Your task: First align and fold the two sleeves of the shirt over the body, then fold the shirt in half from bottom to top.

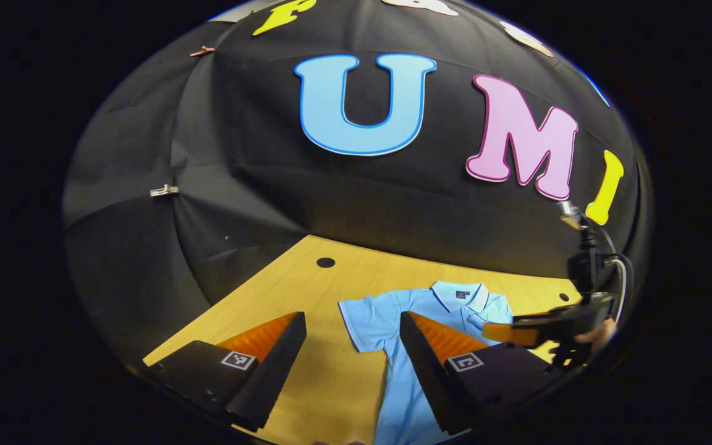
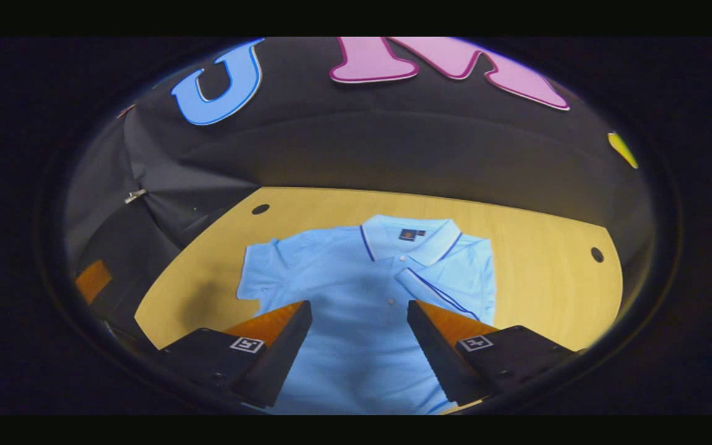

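Light-blue cotton, dark-piped at the collar and cuffs, is what the short-sleeved polo shirt [image 2: 356, 290] is made of, and it is being seen lying front-up on the pale wooden table [image 2: 535, 272], collar toward the booth's back wall and hem toward the cameras. In the right gripper view one sleeve, the folded sleeve [image 2: 439, 290], is already lying diagonally across the chest just below the collar, while the other, the spread sleeve [image 2: 263, 272], is lying flat on the wood, out to the side of the body. The sleeve step is therefore being judged as half done, with the bottom-to-top fold not yet begun.

The right gripper [image 2: 359, 334] is being held above the shirt's middle with its fingers wide apart and nothing between them. The left gripper [image 1: 353, 346] is likewise being held open and empty, above bare table just beside the spread sleeve [image 1: 362, 321]. In the left gripper view the right gripper [image 1: 517, 334] is being seen farther off over the shirt, a hand [image 1: 597, 337] behind it.

The next move is being judged to call for the spread sleeve's cuff to be pinched, carried inward over the chest and laid level with the folded one. A dark round hole [image 2: 260, 209] is being seen in the table near the back.
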`<state>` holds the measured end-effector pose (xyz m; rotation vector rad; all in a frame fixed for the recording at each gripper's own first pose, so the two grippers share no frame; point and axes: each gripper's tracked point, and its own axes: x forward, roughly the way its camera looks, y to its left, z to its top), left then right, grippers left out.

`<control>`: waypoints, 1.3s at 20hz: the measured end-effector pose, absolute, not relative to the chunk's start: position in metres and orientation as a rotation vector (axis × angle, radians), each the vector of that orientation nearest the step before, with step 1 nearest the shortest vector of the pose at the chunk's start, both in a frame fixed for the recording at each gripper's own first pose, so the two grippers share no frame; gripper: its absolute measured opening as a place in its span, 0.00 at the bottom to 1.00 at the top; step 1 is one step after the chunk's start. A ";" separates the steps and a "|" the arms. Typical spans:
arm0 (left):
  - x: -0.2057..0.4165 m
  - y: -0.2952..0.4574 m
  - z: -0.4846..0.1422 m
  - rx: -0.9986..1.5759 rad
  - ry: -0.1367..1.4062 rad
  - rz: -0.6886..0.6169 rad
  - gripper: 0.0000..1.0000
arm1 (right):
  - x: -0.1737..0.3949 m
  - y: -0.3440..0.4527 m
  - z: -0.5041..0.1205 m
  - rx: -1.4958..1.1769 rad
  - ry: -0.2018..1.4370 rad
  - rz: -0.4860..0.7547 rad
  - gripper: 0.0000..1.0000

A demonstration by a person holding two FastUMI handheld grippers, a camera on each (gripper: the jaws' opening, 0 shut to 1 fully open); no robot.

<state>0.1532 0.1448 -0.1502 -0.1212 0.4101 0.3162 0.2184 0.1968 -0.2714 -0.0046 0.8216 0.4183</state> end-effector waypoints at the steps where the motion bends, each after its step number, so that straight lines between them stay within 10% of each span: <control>1: 0.168 0.146 -0.161 -0.127 0.422 0.302 0.97 | 0.211 0.182 -0.269 -0.004 0.821 0.401 0.98; 22: 0.337 0.214 -0.355 -0.044 0.728 0.245 0.98 | 0.039 0.071 -0.271 0.118 0.987 0.285 0.98; 26: 0.340 0.203 -0.356 -0.042 0.727 0.221 0.75 | 0.042 0.057 -0.279 0.127 0.998 0.254 0.98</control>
